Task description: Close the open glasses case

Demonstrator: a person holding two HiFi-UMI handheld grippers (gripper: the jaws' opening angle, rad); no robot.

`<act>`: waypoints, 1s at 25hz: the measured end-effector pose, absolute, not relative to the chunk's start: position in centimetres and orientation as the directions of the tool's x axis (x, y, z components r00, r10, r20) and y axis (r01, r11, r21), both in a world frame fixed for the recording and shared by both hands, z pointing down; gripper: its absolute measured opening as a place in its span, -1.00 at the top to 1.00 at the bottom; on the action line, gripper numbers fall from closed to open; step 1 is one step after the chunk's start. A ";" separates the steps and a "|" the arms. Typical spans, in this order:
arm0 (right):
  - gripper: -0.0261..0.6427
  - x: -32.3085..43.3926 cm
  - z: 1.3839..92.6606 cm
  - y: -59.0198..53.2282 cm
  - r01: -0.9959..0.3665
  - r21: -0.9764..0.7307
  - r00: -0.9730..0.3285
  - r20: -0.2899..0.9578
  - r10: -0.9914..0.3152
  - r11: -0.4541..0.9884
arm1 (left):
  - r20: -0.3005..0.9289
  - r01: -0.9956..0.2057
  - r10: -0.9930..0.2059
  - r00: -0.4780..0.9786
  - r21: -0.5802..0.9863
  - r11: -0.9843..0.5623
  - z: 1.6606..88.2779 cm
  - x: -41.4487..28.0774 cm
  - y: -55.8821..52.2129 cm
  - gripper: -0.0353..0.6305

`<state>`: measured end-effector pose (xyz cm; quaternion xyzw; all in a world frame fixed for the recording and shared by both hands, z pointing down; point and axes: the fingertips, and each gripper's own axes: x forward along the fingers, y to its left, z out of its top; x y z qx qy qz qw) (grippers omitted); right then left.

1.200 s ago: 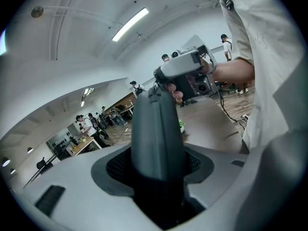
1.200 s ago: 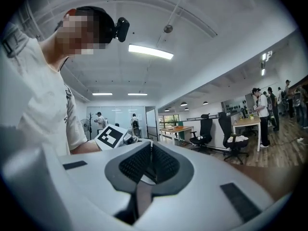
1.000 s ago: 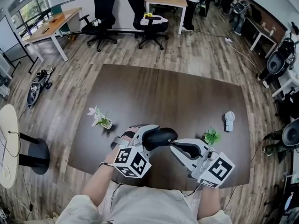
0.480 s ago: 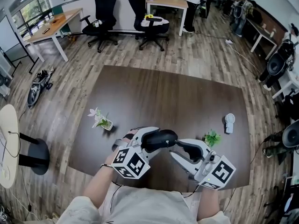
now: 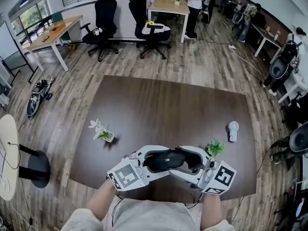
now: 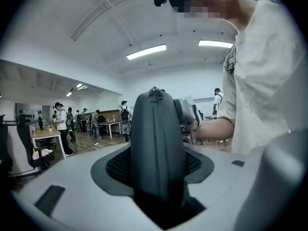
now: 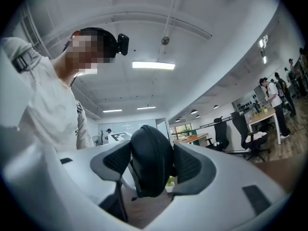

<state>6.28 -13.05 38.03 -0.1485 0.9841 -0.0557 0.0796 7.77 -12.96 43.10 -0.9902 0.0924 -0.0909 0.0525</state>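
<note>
Both grippers are up off the dark brown wooden table (image 5: 168,109) and meeting in front of the person's chest, with the black, rounded, hard-shell glasses case (image 5: 166,160) lying level between them, held in the air above the table's near edge; the left gripper (image 5: 148,160) has it, jaws clamped on one end, the dark ribbed pads pressed to both flanks and the seam running straight up the middle in the left gripper view; over on the other end the right gripper (image 5: 193,160) has just been opening its jaws, and they now stand wide with the case's rounded tip sitting between the pads, close on each side but not visibly squeezed; the two halves look brought together along that seam, though whether the edge is fastened all the way round I cannot tell; so this reads as the closing step itself, well along, with one end carried and the other freshly straddled; the next move, I'd judge, calls for the right jaws to come in square on the two shells and press them together while the left holds firm, keeping the seam lined up so the rounded shell doesn't slip out sideways.
</note>
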 end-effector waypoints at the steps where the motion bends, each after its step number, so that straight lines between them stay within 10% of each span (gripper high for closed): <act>1: 0.09 6.1 38.2 -12.9 -0.281 -0.132 -0.944 -0.140 -0.299 0.950 | 0.178 -0.175 -0.193 0.965 -0.114 -0.978 43.4 7.5 -12.9 0.12; 17: 0.11 11.7 36.7 -13.9 -0.491 -0.039 -0.859 -0.144 -0.491 0.870 | 0.019 -0.305 -0.310 0.951 -0.126 -0.944 42.5 5.2 -15.2 -0.02; 25: 0.11 14.6 37.3 -15.7 -0.702 -0.052 -0.695 -0.165 -0.700 0.710 | -0.069 -0.674 -0.671 0.738 -0.040 -0.738 42.6 -0.3 -19.8 0.36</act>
